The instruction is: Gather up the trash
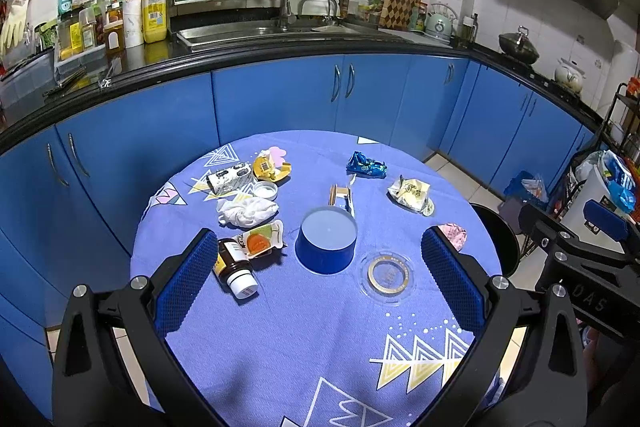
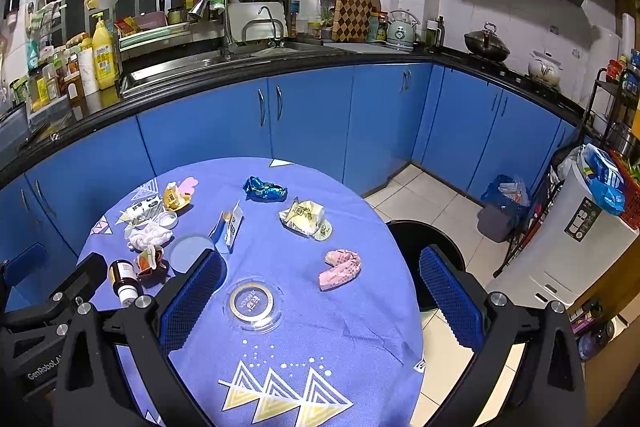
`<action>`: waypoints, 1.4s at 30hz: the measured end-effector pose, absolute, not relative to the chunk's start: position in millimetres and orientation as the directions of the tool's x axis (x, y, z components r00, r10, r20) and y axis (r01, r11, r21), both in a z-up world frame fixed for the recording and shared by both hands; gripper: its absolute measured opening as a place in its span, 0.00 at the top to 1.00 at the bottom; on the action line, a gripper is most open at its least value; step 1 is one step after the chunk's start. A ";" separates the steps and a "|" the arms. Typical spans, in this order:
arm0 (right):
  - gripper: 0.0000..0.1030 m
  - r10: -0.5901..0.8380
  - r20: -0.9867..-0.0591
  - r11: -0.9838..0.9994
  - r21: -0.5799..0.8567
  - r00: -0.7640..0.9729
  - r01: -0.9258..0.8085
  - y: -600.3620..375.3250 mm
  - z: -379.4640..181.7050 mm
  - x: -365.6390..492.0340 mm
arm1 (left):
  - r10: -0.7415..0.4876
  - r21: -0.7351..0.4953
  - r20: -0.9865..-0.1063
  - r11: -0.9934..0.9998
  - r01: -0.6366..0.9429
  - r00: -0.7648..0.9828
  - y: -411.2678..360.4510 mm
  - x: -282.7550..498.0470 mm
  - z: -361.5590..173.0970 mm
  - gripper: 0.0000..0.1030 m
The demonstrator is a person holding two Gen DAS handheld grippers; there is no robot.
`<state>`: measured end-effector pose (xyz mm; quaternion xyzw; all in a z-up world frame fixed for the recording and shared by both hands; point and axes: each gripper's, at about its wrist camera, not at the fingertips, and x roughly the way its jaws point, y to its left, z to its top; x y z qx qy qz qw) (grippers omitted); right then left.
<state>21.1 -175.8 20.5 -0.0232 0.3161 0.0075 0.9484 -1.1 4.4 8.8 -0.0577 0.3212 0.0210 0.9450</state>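
Round table (image 1: 320, 347), periwinkle woven cloth with yellow-white triangle prints, fills centre of both views. Left gripper (image 1: 320, 273): jaws spread wide, holding nothing, above the cloth. Right gripper (image 2: 320, 293): jaws likewise spread, empty.

Trash scattered on the cloth. In left wrist view, centre: upturned blue plastic cup (image 1: 326, 241), smooth, round. Just right of it, clear round lid (image 1: 389, 274) with gold ring. Left of cup: brown bottle (image 1: 234, 267) lying on its side, white cap; orange-printed packet (image 1: 262, 239) touching it; crumpled white tissue (image 1: 246, 211) above. Upper centre: crinkled blue foil wrapper (image 1: 366, 165); to its right, yellowish wrapper (image 1: 412, 194).

Right wrist view: pink crumpled wrapper (image 2: 341, 269) right of centre; black round bin (image 2: 424, 259) beyond the table edge, partly behind the right finger.
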 end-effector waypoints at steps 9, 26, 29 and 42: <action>0.06 0.001 -0.604 0.998 -0.044 0.797 -0.034 -174.3 21.4 21.5 | 0.004 -0.097 -0.608 0.992 -0.079 0.794 5.4 -1.8 5.9 0.03; 0.06 0.001 -0.605 0.998 -0.045 0.796 -0.036 -174.0 20.9 21.8 | 0.010 -0.094 -0.608 0.992 -0.085 0.794 1.8 -1.3 3.8 0.03; 0.06 0.002 -0.608 0.998 -0.045 0.794 -0.037 -174.1 19.7 22.9 | 0.010 -0.096 -0.610 0.992 -0.087 0.792 1.5 -0.5 2.3 0.03; 0.06 0.002 -0.617 0.998 -0.053 0.787 -0.044 -172.6 13.1 25.4 | 0.014 -0.099 -0.616 0.991 -0.095 0.787 6.1 0.0 -4.4 0.03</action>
